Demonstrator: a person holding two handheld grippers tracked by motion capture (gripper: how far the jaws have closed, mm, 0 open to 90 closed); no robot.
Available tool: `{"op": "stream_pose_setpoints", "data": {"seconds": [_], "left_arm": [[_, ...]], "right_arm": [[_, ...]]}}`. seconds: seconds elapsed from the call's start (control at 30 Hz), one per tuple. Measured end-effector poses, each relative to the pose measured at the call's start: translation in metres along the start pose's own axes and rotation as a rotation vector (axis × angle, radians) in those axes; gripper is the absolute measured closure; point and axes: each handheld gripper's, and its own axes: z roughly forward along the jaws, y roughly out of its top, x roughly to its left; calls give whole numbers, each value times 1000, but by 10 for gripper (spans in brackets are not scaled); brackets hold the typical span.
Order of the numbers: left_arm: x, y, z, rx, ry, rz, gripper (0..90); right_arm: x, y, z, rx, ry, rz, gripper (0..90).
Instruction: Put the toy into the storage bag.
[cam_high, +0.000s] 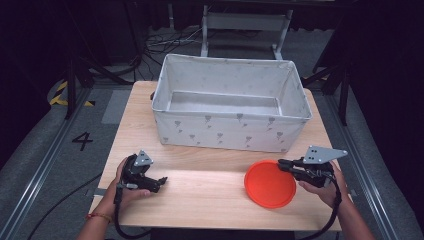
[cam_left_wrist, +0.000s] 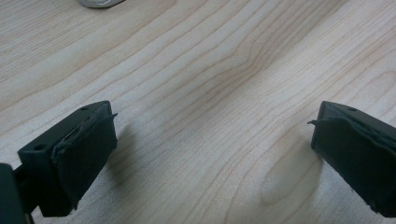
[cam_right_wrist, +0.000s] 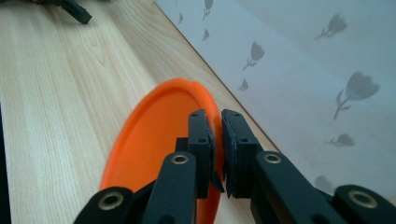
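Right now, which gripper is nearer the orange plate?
Right. The right gripper is shut on the orange plate at its far right rim; the left gripper rests open on bare table well to the plate's left.

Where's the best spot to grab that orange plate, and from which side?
Probably by its thin raised rim, coming in from the right edge. The orange plate lies flat and shallow on the table, so only the rim offers a pinch. The right gripper is already clamped there, one finger inside the rim, one outside.
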Motion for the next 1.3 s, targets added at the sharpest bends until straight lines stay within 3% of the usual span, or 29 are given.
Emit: {"op": "stream_pose_setpoints", "data": {"seconds": [0.17, 0.5, 0.87, 1.1, 1.3], "left_arm": [[0, 0, 0, 0, 0, -1, 6], [0, 0, 0, 0, 0, 0, 5], [0, 0, 0, 1, 0, 0, 5], [0, 0, 0, 0, 2, -1, 5], [0, 0, 0, -1, 0, -1, 5]], "right_arm": [[8, 12, -11, 12, -37, -63, 834], [13, 43, -36, 18, -43, -145, 834], [13, 70, -50, 39, -38, -198, 834], [10, 92, -71, 24, -52, -221, 834], [-2, 129, -95, 19, -92, -241, 834]]}}
